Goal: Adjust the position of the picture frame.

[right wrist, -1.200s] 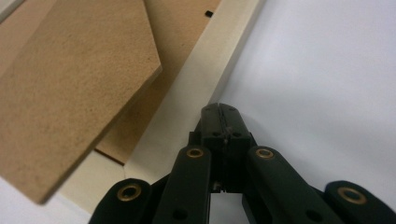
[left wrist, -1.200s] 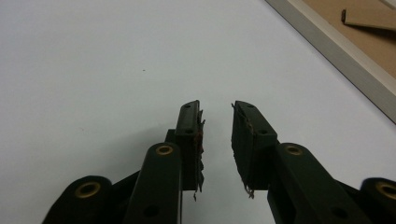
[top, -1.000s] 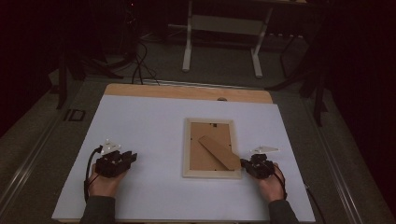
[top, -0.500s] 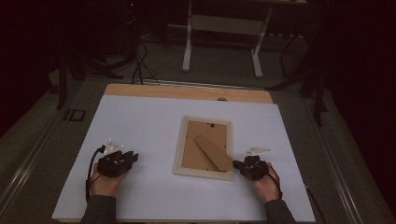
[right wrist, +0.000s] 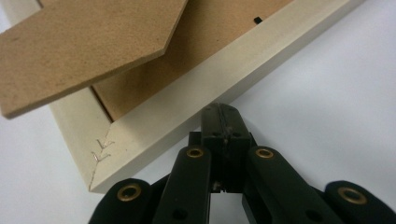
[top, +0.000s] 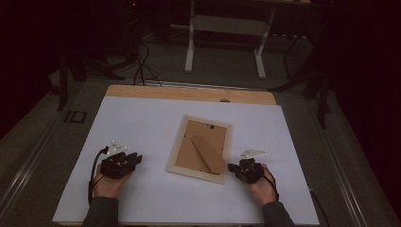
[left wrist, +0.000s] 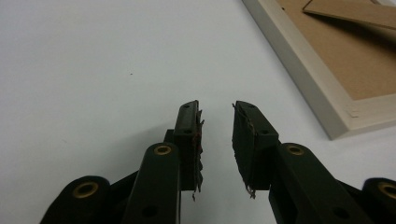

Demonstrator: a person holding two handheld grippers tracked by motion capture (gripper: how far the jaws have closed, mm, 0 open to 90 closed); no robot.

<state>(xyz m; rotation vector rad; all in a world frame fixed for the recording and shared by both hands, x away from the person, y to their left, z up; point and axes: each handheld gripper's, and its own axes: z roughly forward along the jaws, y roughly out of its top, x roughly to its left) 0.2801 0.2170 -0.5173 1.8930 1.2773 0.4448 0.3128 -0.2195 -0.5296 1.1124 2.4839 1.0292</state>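
Observation:
A pale wooden picture frame (top: 175,147) lies face down on the white table cover, its brown backing and fold-out stand (top: 209,153) facing up. My right gripper (top: 231,168) is shut, its tips against the frame's outer edge near the front right corner. In the right gripper view the shut jaws (right wrist: 219,109) touch the frame's rail (right wrist: 187,119) below the stand (right wrist: 84,46). My left gripper (top: 138,158) rests on the cover left of the frame, open with nothing between its jaws (left wrist: 217,112). The frame's corner (left wrist: 322,88) lies off to its right.
The white cover (top: 142,123) spans most of the table, with a strip of bare wood (top: 165,92) along the far edge. Beyond the table, a desk's metal legs (top: 190,42) and cables (top: 139,66) stand on the dark floor.
The right gripper has moved left, tips against the frame. The frame has slid left and turned, so its near end swings left. The left gripper has stayed put.

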